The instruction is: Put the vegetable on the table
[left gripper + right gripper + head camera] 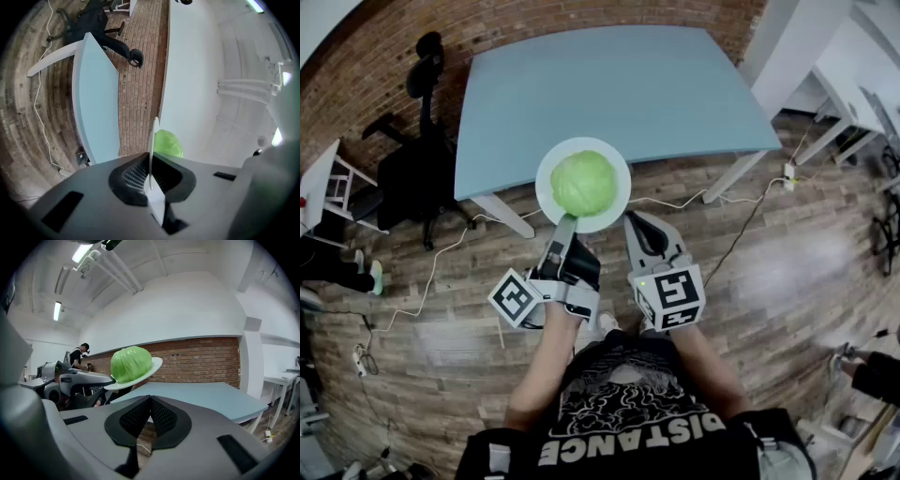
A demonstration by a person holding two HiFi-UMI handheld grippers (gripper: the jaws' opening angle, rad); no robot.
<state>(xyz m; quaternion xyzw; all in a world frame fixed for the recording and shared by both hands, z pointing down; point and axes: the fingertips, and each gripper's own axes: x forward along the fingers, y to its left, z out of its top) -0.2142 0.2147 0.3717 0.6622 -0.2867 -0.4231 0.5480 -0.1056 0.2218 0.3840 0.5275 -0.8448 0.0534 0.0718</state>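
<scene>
A green cabbage (pixel 582 183) sits on a white plate (pixel 614 211), held in the air just before the near edge of the light-blue table (pixel 609 94). My left gripper (pixel 565 225) is shut on the plate's near rim. In the left gripper view the plate (pixel 153 138) shows edge-on between the jaws of the left gripper (pixel 150 173), with the cabbage (pixel 167 143) behind it. My right gripper (pixel 640 228) is beside the plate, shut and holding nothing. In the right gripper view its jaws meet at the right gripper (pixel 150 414); the cabbage (pixel 131 363) on the plate (pixel 154 365) hangs to the upper left, above the table (pixel 206 397).
A black office chair (pixel 417 159) stands left of the table. White desks (pixel 853 103) are at the right, and another white table (pixel 323 183) at the far left. Cables run over the wooden floor (pixel 741 234). A person (pixel 79 355) stands far off.
</scene>
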